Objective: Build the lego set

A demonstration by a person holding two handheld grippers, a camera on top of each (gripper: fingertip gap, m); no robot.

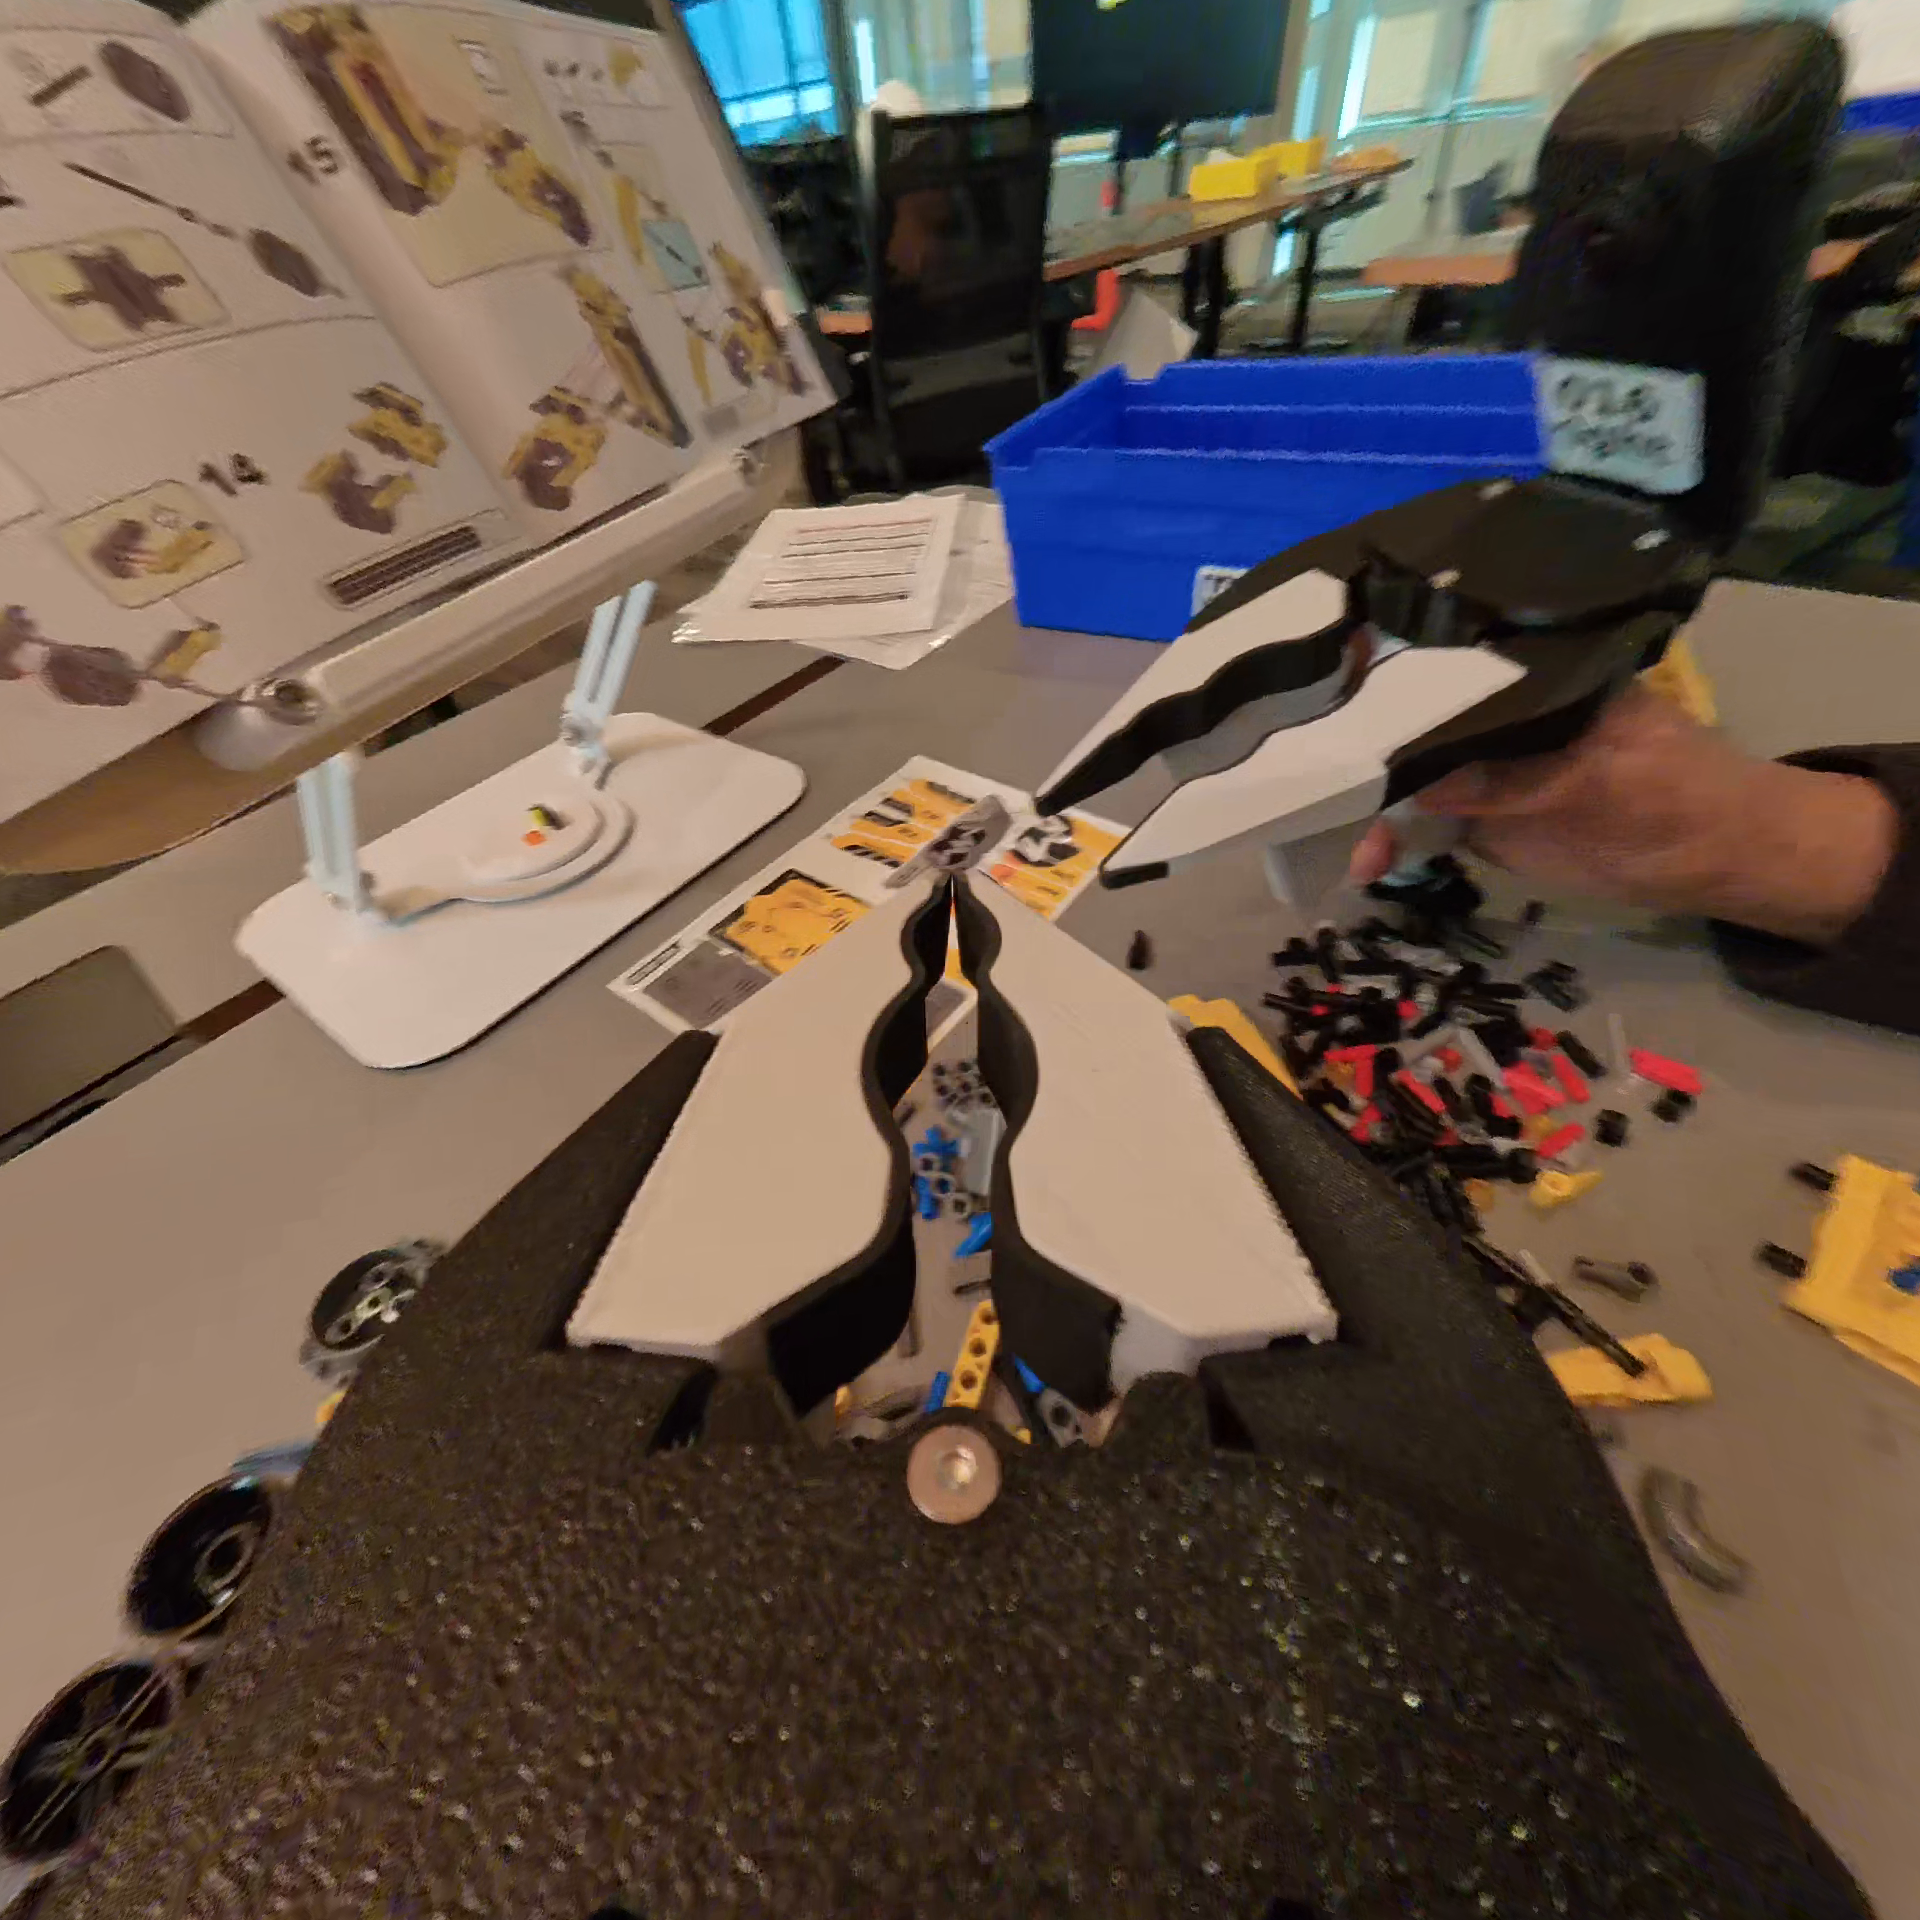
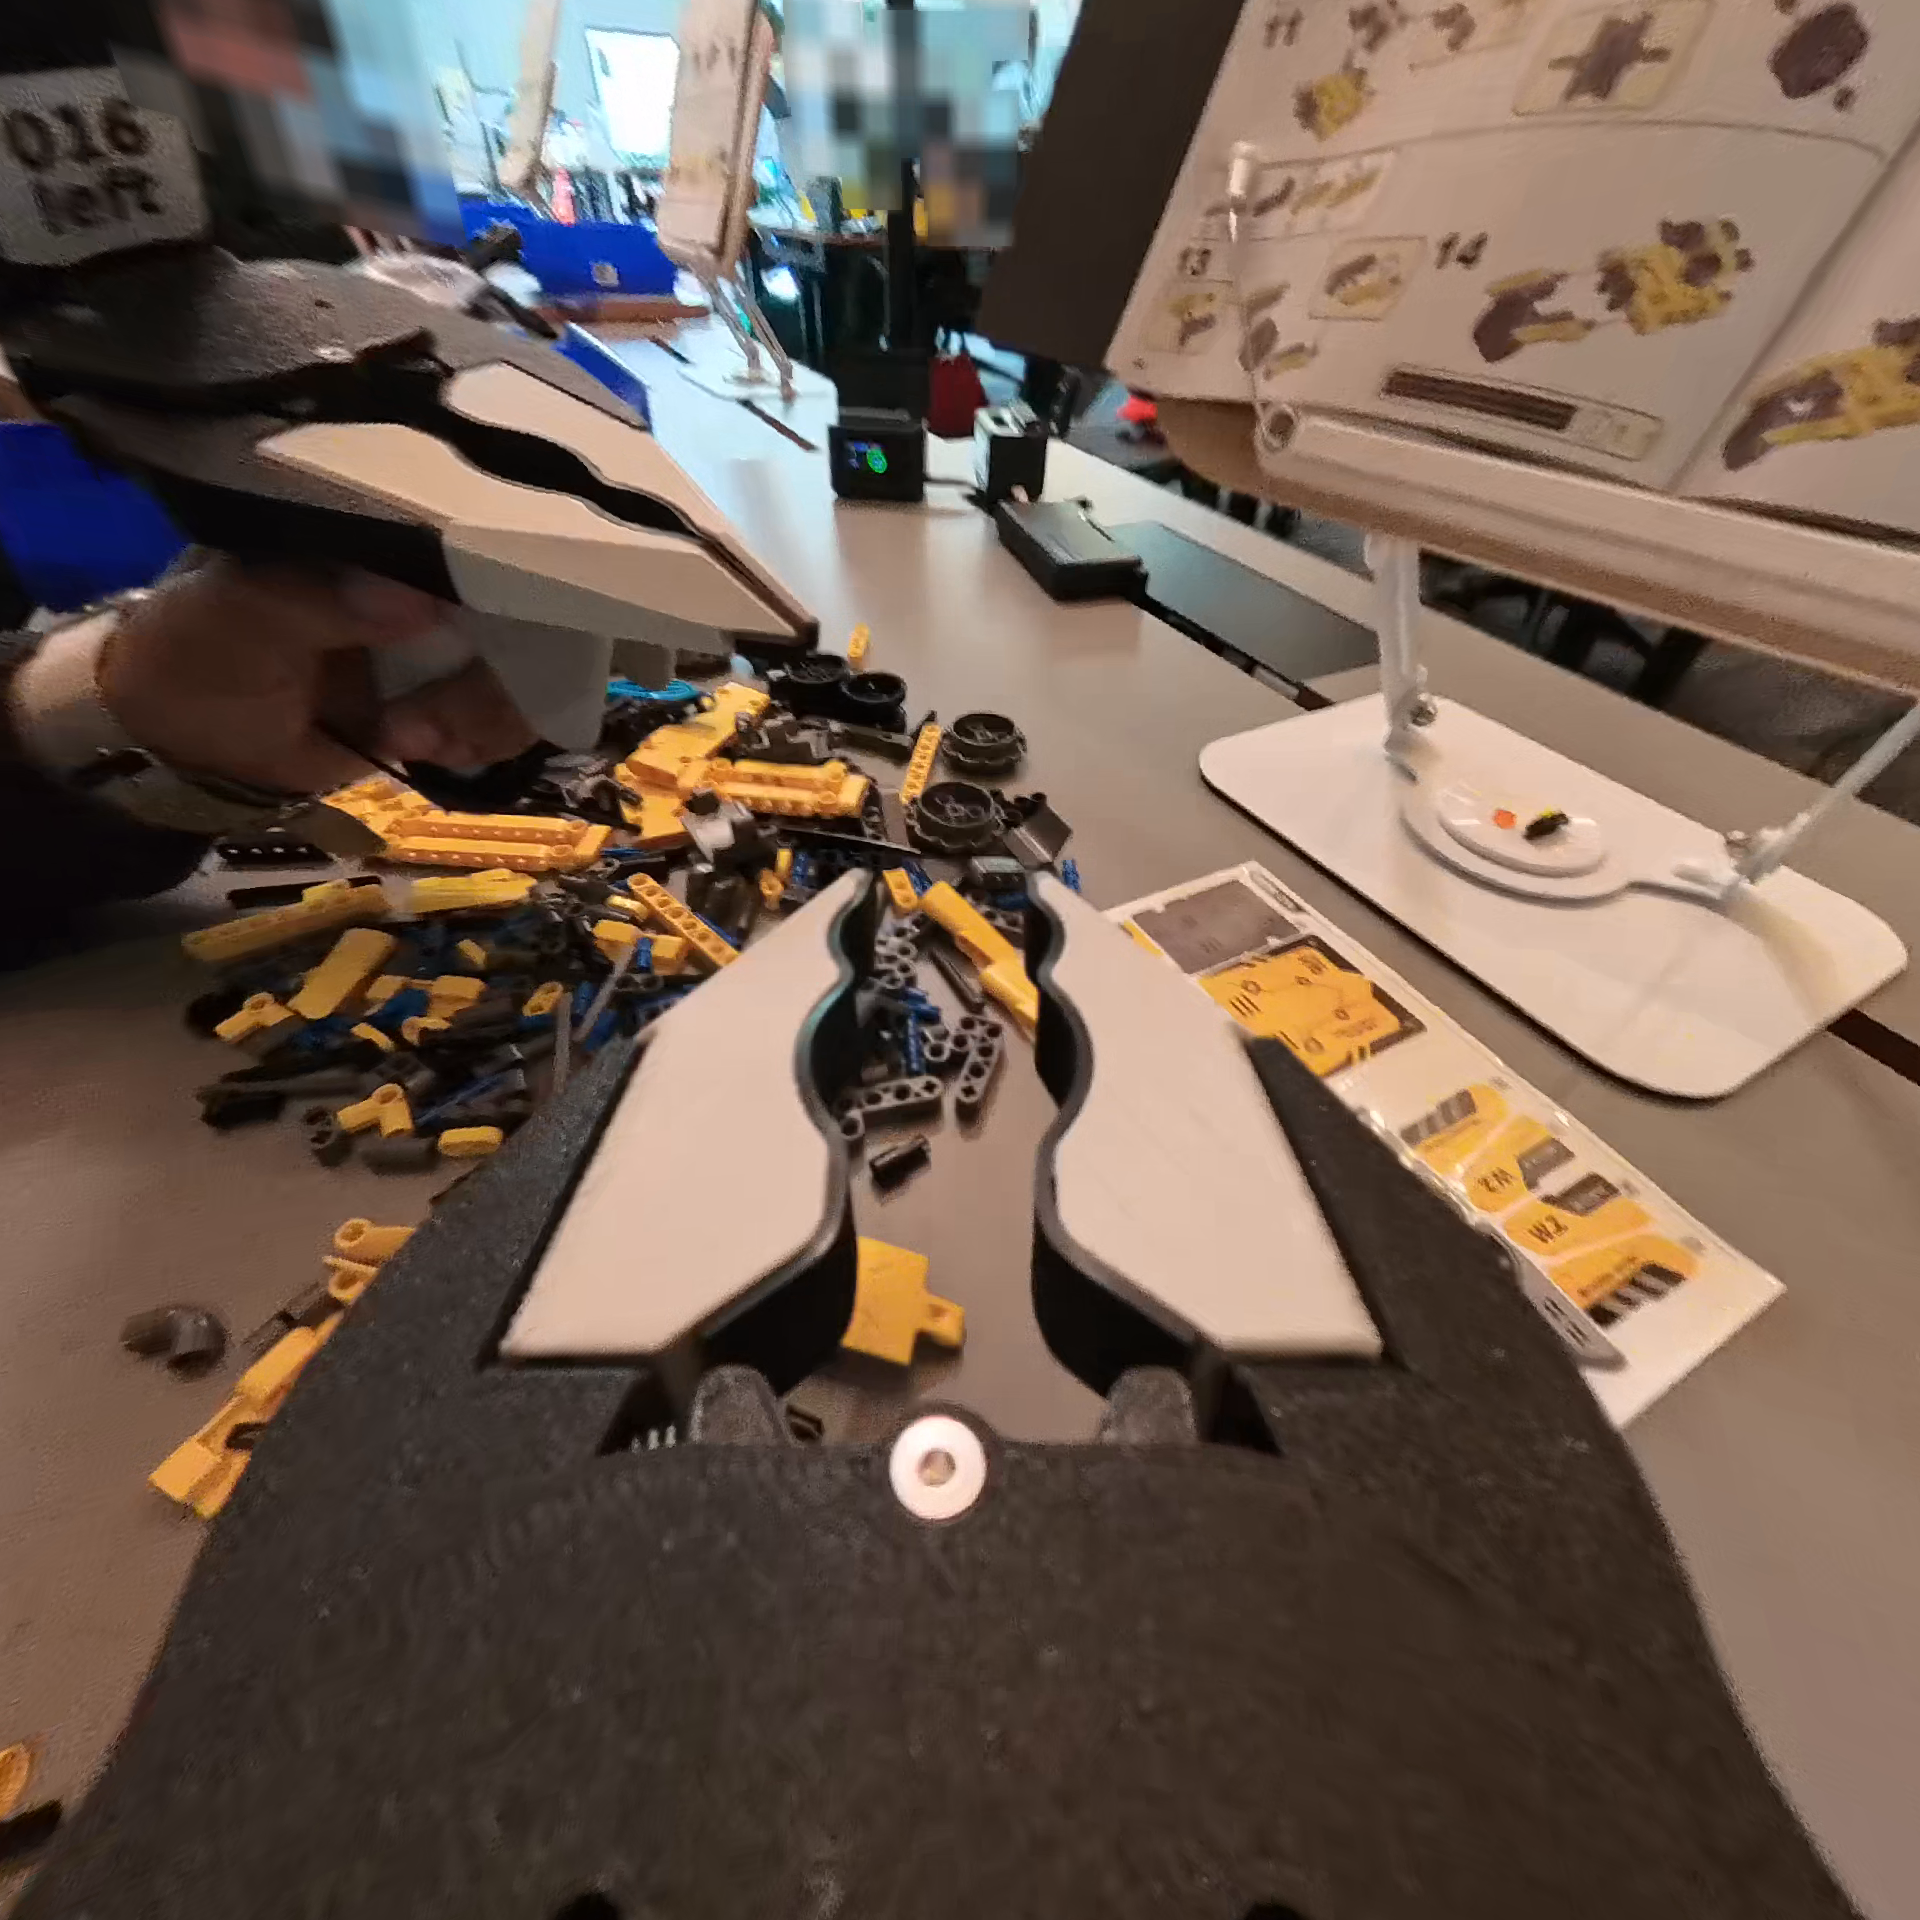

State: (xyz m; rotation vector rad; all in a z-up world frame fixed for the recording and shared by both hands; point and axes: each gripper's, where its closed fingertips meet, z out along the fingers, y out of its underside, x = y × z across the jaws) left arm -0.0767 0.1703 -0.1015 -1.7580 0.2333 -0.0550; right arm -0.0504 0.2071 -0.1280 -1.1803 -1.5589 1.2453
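Now the left tongs (image 1: 951, 883) are pinching a small grey piece (image 1: 961, 834) above the sticker sheet (image 1: 790, 925) mid-frame, while the right tongs (image 2: 951, 883) are hovering wide over the brick pile (image 2: 582, 935) on the surface (image 2: 1091, 665).

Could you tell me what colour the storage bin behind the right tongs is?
The storage bin is bright blue, seen best in the left wrist view, behind the right tongs.

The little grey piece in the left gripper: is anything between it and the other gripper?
Nothing visible. The grey piece is pinched at the tips of the left gripper, and the open right gripper is close beside it with only air between. The sticker sheet lies below them, not between.
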